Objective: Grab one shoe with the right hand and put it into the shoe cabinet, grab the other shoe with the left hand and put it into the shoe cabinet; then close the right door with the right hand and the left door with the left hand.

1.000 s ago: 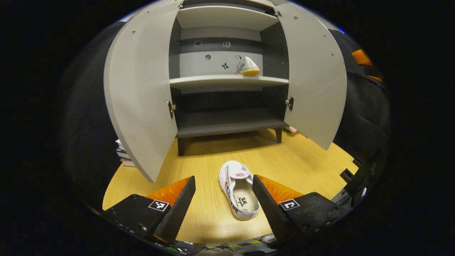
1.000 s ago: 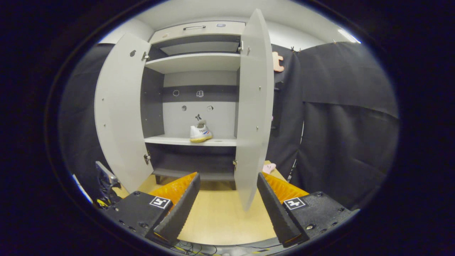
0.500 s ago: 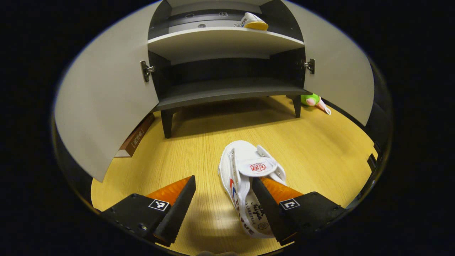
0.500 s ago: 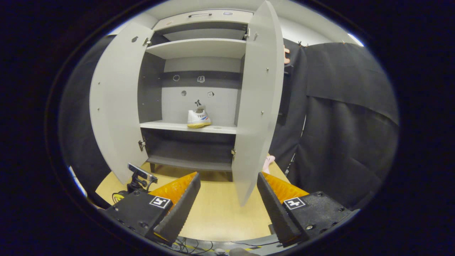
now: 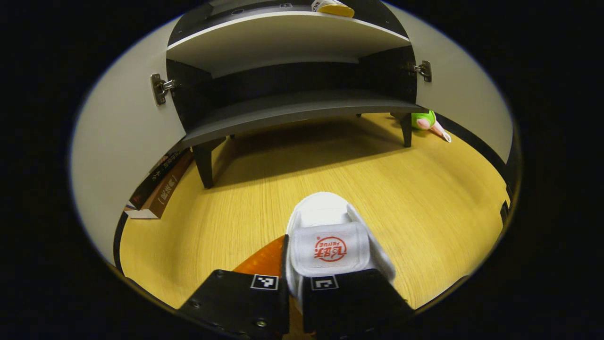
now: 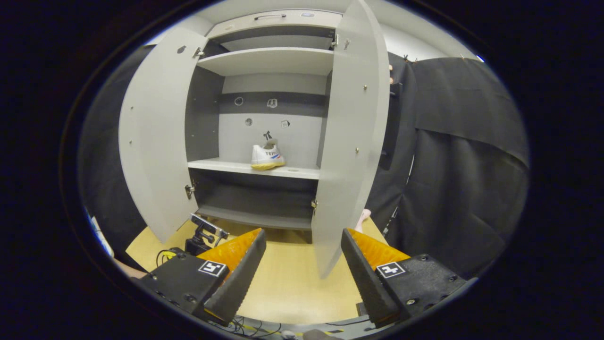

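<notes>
1. Here, in the left gripper view, the left claw (image 5: 296, 283) has its two fingers drawn close together on the white shoe (image 5: 330, 236) — one finger on each side of the shoe's near wall, so it is gripping the shoe.
2. The shoe rests on the yellow wooden tabletop (image 5: 424, 198) at about 6 o'clock, its strap with a red round logo facing up and its toe pointing toward 12 o'clock.
3. Beyond it, at 12 o'clock, stands the shoe cabinet (image 5: 283, 111) on dark legs, its dark lower shelf bare, a lighter shelf above; at the very top edge the yellow sole of the other shoe (image 5: 332, 7) peeks in.
4. Both doors stand open: the left door (image 5: 122, 141) at 9 o'clock, the right door (image 5: 462, 104) at 2 o'clock.
5. Some books (image 5: 158, 189) lie behind the left door at 8 o'clock; a green and pink toy (image 5: 427, 123) lies by the cabinet's right leg at 2 o'clock.
6. In the right gripper view, the right claw (image 6: 299, 269) is spread wide and holds nothing — it hovers above the tabletop, well apart from the cabinet.
7. The edge of the right door hangs just past its fingers at 12 o'clock.
8. On the light middle shelf at 11 o'clock sits the other shoe, heel toward the camera, near the back wall.
</notes>
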The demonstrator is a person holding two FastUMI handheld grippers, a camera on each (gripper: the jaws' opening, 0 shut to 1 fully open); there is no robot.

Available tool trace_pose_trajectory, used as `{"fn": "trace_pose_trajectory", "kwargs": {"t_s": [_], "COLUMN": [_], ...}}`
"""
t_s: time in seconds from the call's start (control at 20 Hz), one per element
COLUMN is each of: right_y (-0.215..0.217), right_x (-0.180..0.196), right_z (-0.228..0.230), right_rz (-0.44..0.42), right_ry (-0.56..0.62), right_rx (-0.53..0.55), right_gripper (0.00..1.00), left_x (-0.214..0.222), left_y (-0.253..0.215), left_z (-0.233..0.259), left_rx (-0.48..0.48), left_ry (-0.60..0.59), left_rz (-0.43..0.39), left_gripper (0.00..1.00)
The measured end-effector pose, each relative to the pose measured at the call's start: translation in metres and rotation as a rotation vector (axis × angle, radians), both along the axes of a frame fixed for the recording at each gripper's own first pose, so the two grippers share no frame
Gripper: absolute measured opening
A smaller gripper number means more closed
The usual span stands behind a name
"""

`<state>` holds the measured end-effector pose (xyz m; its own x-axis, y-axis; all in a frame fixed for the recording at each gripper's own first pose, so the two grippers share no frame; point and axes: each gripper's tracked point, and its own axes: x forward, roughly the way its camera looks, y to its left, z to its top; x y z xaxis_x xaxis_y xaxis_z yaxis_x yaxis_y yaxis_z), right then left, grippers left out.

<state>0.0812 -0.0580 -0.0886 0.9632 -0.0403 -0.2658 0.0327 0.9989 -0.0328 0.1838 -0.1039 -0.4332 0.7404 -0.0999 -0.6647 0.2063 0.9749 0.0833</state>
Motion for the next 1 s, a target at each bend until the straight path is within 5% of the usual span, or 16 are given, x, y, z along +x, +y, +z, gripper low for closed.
{"fn": "trace_pose_trajectory", "kwargs": {"t_s": [0.05,0.5,1.0], "right_y": [0.000,0.007,0.028], "right_x": [0.002,0.009,0.020], "right_z": [0.004,0.044,0.056], "right_rz": [0.007,0.084,0.208], "right_ry": [-0.009,-0.125,-0.156], "right_rx": [0.006,0.056,0.104], "right_gripper": [1.00,1.00,1.00], "left_x": [-0.002,0.018,0.111], "left_y": [0.002,0.018,0.024], "left_z": [0.004,0.169,0.360], "left_rx": [0.001,-0.041,-0.038], "left_ry": [0.010,-0.177,-0.422], "left_rz": [0.007,0.075,0.111], "left_gripper": [0.04,0.04,0.04]}}
